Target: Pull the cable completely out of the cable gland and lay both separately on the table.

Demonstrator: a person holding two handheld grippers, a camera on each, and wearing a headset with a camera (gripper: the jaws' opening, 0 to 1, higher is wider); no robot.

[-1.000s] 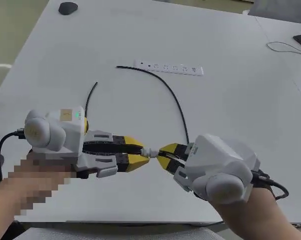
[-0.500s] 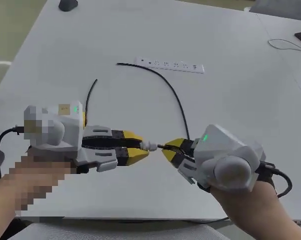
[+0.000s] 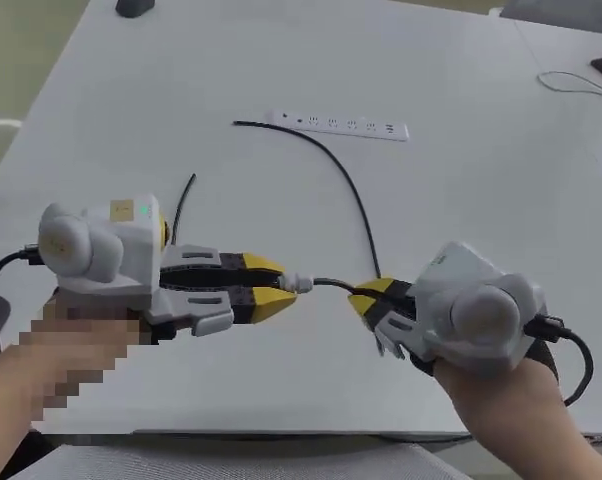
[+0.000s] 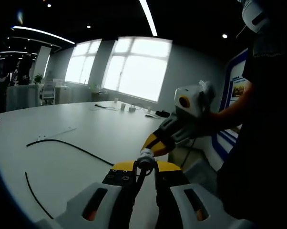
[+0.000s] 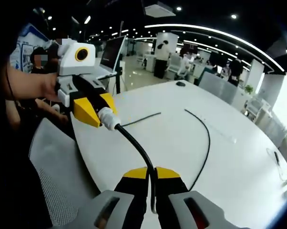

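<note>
The two hands are drawing apart over the white table (image 3: 461,200). Compared with a moment ago, the gap between the left gripper (image 3: 286,290) and the right gripper (image 3: 366,296) is widening, and a bare stretch of the thin black sheathed cable (image 3: 333,284) is now showing where the tips were nearly touching. The left fingers are clamped on the small white plastic cable gland (image 3: 299,286), holding it off the table, and the right fingers are closed on the cable a little way from it. I'm reading that as the pull being under way but unfinished, since the cable is still running into the gland. The head view is giving the whole run, with the cable arcing away from the right gripper toward the long white power strip (image 3: 341,126). The right gripper view is showing the cable bending into the gland's mouth, while the left gripper view is showing a dark strand dropping behind the gland between the left fingers, possibly the tail yet to come through, though I can't be sure
</note>
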